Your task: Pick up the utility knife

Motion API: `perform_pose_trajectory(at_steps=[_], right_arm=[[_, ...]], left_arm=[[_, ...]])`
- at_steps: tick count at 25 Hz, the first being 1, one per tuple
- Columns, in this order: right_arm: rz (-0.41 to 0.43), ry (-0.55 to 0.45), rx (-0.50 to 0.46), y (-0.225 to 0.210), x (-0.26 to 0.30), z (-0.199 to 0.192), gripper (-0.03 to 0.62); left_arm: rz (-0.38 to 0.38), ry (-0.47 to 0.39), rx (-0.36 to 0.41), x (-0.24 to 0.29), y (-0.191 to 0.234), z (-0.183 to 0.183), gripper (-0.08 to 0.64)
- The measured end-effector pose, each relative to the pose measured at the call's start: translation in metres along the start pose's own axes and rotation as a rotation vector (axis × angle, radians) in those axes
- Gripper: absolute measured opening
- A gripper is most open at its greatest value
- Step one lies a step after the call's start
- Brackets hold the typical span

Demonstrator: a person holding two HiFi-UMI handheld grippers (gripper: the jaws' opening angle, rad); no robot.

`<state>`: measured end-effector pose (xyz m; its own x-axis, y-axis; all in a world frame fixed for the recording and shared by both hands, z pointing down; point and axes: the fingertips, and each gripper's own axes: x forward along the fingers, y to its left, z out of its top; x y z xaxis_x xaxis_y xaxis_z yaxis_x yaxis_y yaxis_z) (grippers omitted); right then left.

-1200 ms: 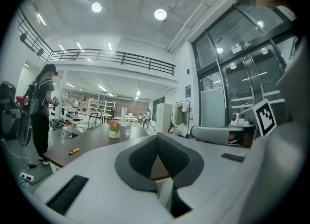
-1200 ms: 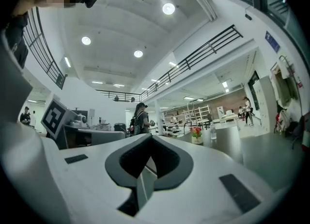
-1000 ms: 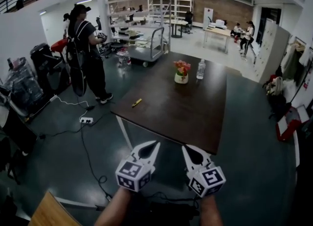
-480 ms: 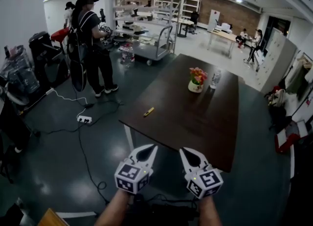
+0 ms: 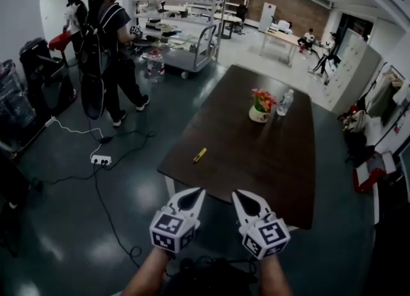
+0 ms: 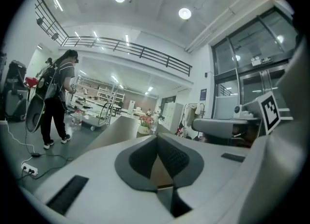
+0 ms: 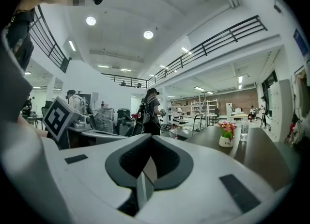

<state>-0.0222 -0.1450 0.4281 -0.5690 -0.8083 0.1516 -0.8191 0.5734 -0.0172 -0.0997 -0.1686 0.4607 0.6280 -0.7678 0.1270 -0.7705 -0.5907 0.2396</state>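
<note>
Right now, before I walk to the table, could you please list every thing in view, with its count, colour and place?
table: one, dark brown, ahead of both grippers
utility knife: one, yellow, lying flat near the table's left edge
flower pot: one, white with pink and orange flowers, on the table's far part
water bottle: one, clear, right of the flower pot
power strip: one, white, on the floor left of the table
cart: one, grey, beyond the table's far left corner
nearest person: one, dark clothes, standing left of the cart
left gripper: one, white, shut, empty
right gripper: one, white, shut, empty
</note>
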Motion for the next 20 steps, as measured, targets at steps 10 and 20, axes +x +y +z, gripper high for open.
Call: perform_pose_trajectory(at_steps=[10,20], right_arm=[[0.016,0.007,0.026,-0.019,0.073,0.0,0.011],[0.091,-0.035,0.076,-0.079,0.136,0.014,0.011]], left_arm=[[0.034,0.013,0.013,0.038,0.061,0.016,0.006],[0.148,0.056,0.056,0.097,0.104,0.033,0.006]])
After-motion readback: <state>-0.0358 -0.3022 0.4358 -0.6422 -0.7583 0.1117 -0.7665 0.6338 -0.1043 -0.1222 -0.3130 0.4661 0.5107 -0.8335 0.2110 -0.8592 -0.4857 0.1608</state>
